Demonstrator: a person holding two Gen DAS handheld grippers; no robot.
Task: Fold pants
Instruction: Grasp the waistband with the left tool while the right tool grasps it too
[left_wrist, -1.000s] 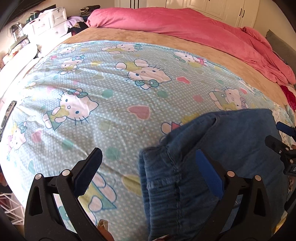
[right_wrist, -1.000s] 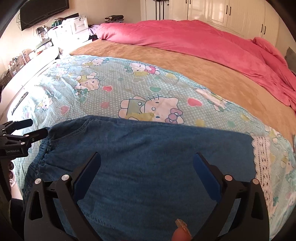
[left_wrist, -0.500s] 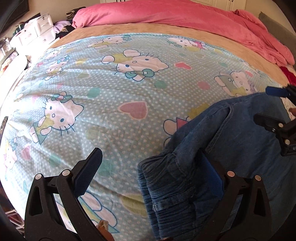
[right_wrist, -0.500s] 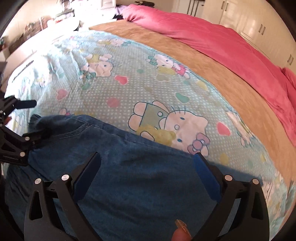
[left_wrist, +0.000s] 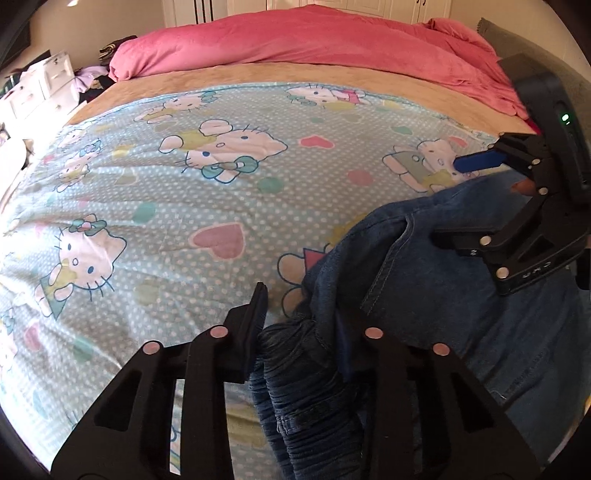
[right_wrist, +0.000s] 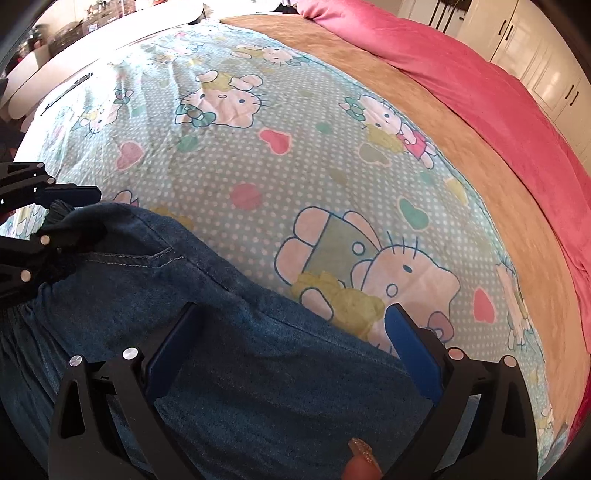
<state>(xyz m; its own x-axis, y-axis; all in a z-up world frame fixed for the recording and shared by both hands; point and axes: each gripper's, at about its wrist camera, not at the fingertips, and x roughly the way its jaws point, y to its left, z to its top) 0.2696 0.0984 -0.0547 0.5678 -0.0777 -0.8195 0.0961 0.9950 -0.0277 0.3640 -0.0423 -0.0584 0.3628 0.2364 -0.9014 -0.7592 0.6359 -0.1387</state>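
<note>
Cartoon-print bedding (left_wrist: 221, 206) is spread under the jeans (right_wrist: 229, 354). The bunched waistband (left_wrist: 295, 365) is pinched inside the left claw (left_wrist: 299, 332); the right claw (right_wrist: 284, 350) gapes empty just above a leg. Both edges should be gripped evenly before folding.

One pair of jeans (left_wrist: 436, 306), two grippers, one pink duvet (left_wrist: 314, 48), perhaps two blankets.

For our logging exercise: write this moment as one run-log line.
stage: grasp | left gripper: shut on jeans waistband | right gripper: open over jeans leg | surface: cartoon sheet
</note>
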